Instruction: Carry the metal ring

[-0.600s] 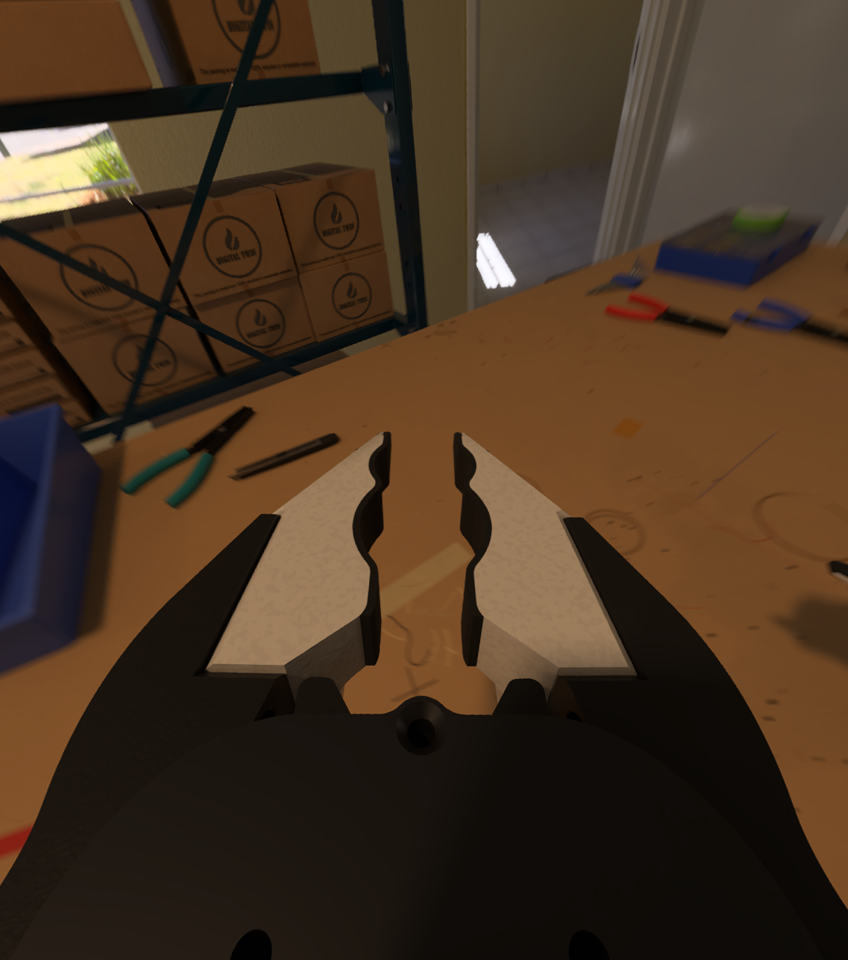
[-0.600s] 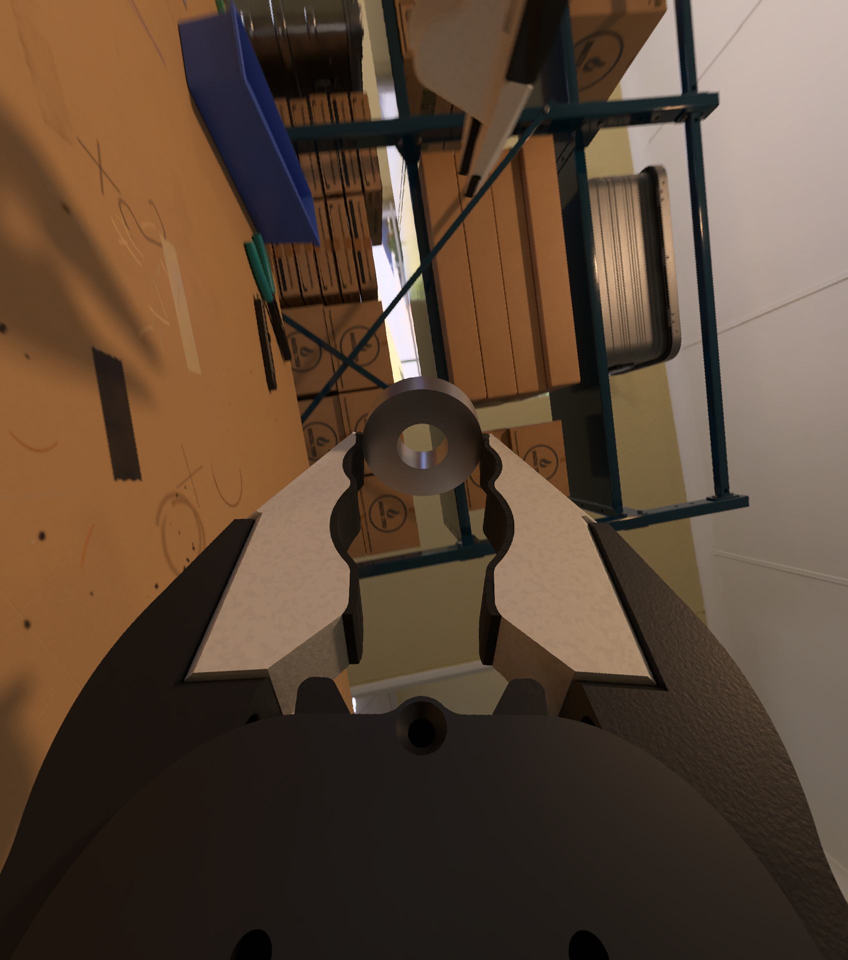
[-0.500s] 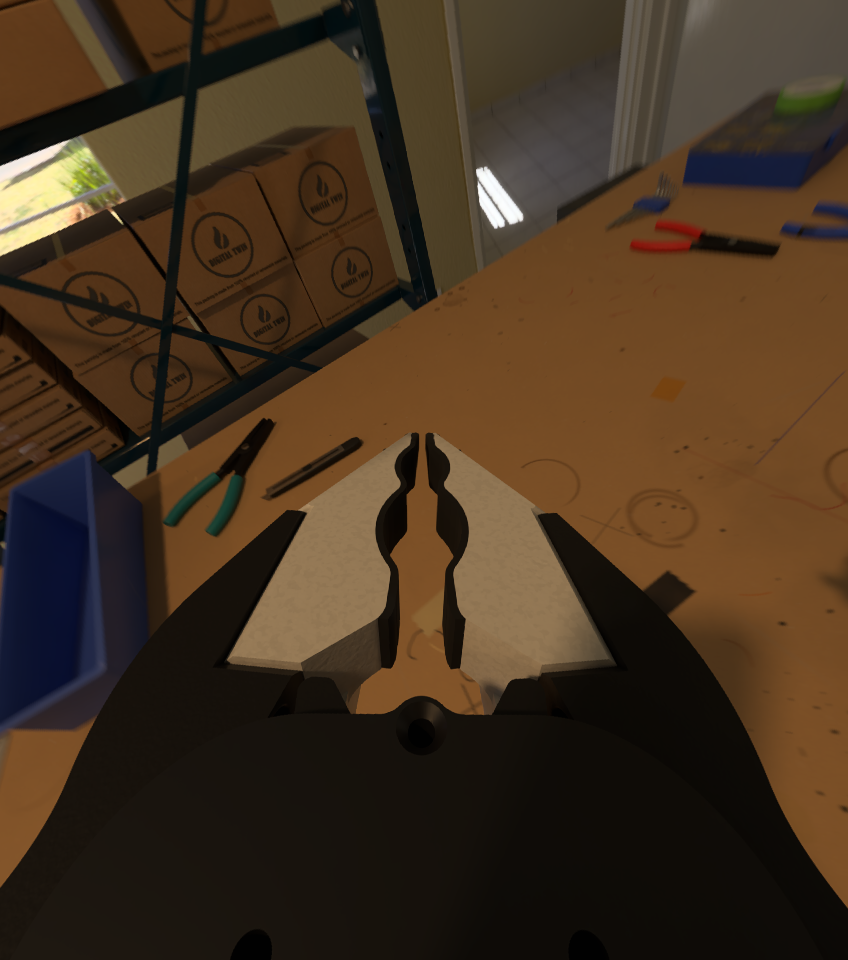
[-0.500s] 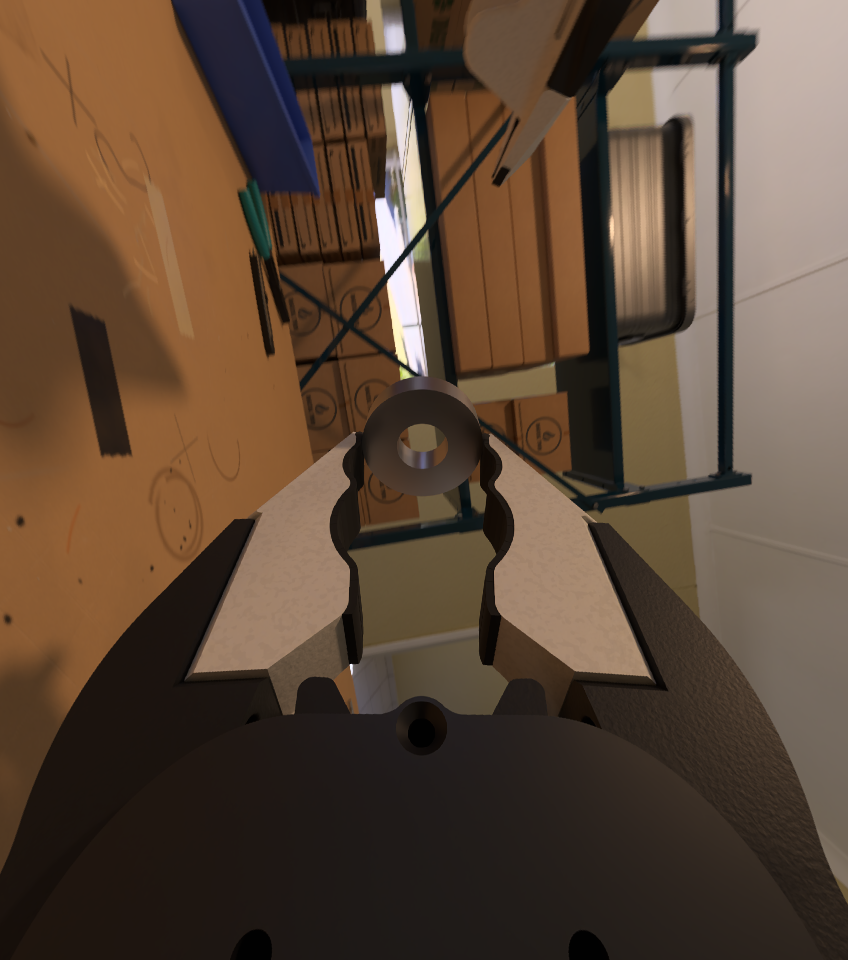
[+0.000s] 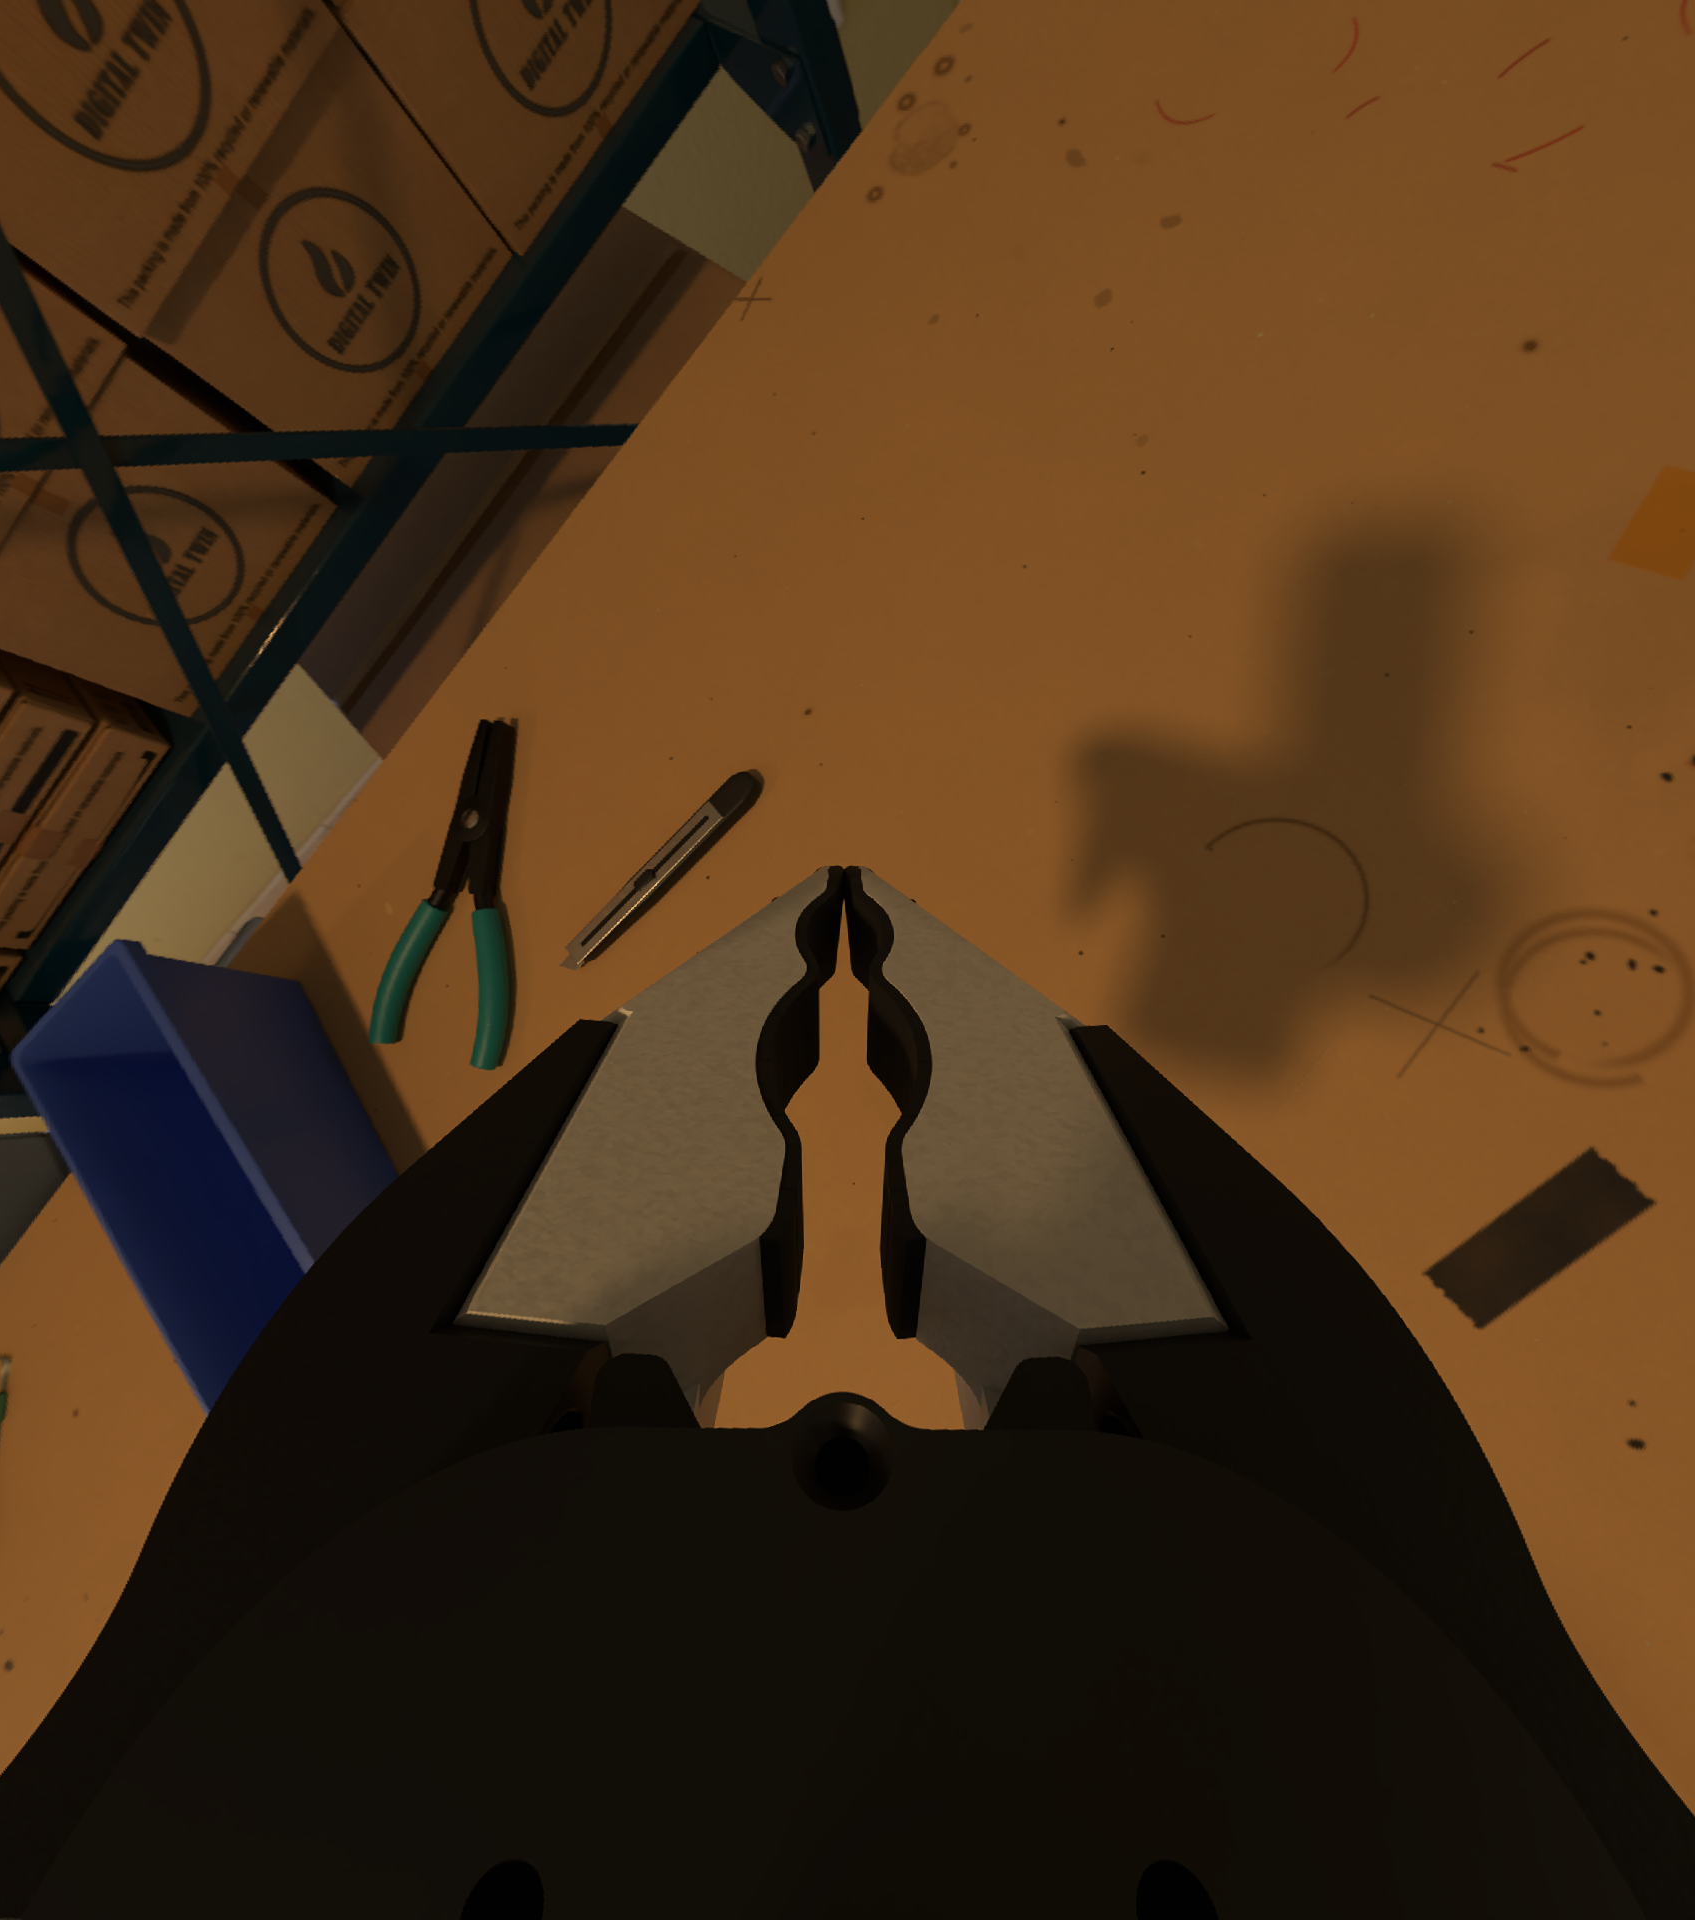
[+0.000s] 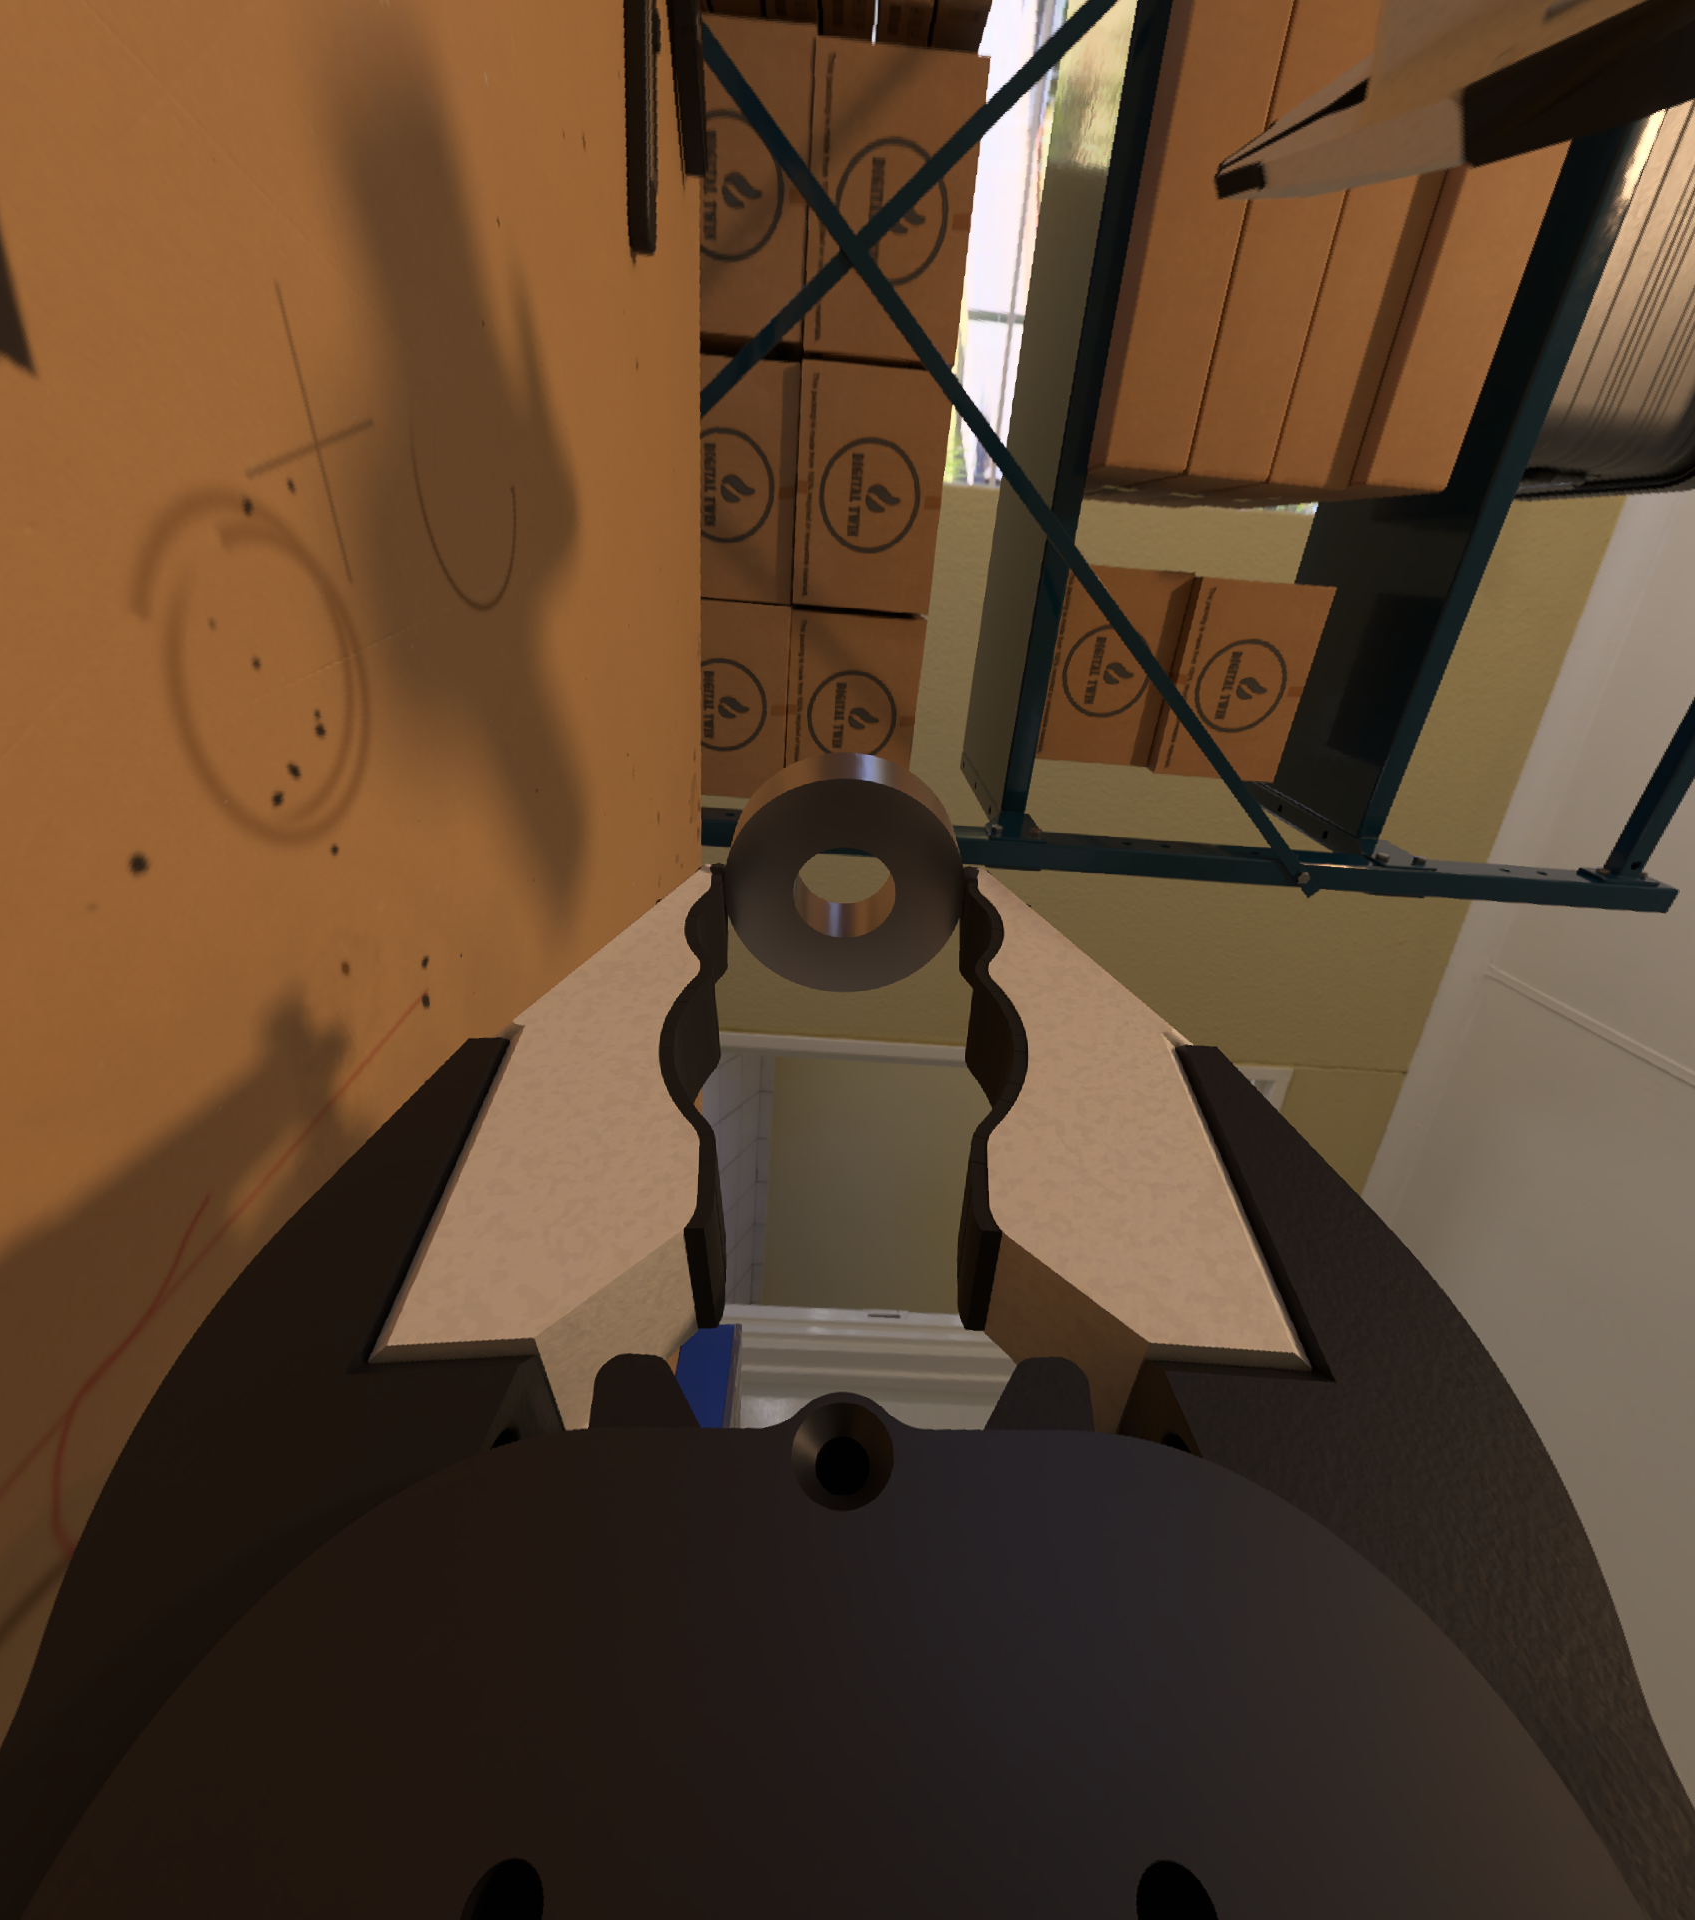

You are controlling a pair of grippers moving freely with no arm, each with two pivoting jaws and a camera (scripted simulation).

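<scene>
Right claw (image 6: 843,894) clamped on ring (image 6: 843,883) at the very tips, held up off the bench (image 6: 199,935), hole facing camera. Mid-carry, looks like; next up probably just steady travel, no wobble, grip that shallow could slip. Left claw (image 5: 843,883) pinched shut, empty, over bench. Earlier had a gap between tips, now closed and swung toward pliers (image 5: 453,914).

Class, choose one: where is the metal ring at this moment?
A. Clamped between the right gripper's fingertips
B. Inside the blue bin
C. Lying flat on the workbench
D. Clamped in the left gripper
A: the right wrist view shows the metal ring pinched between the tips of the right gripper, while the left gripper is shut on nothing.
</scene>
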